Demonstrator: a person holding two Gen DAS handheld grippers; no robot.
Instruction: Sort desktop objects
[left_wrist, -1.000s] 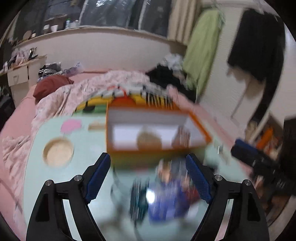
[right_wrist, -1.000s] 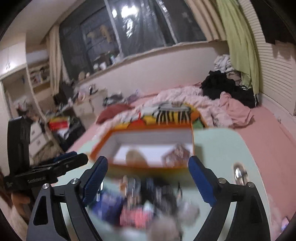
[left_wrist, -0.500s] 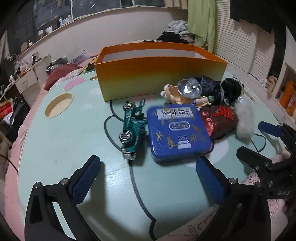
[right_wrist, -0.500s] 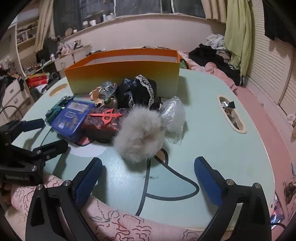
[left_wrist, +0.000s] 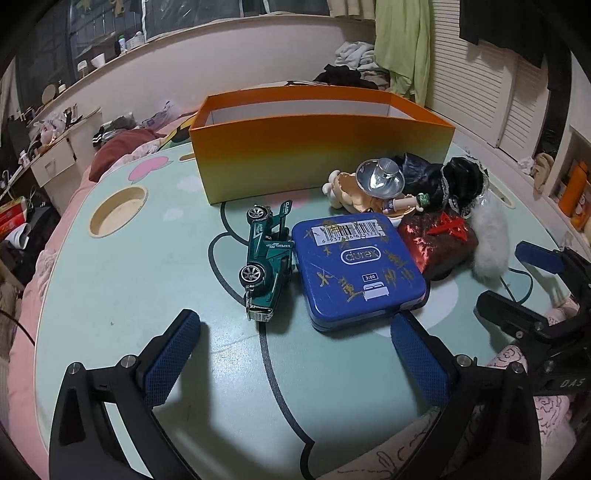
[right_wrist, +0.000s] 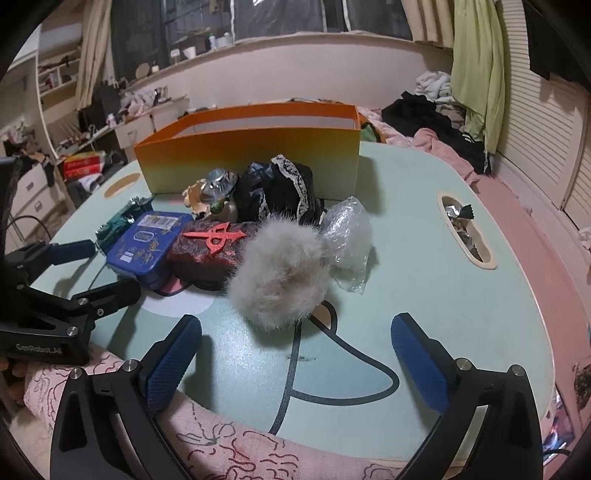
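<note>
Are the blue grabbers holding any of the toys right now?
No. The left gripper and the right gripper are both open, holding nothing.

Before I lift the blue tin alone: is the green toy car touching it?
Cannot tell. In the left wrist view the green toy car lies tight against the blue tin, with neither a gap nor contact plainly visible.

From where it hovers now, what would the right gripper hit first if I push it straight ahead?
Most likely the grey fur pom-pom: it lies nearest, roughly centred ahead of the open right gripper, with only bare table before it. The clear plastic bag sits just behind. Depth is hard to judge through the fisheye.
</note>
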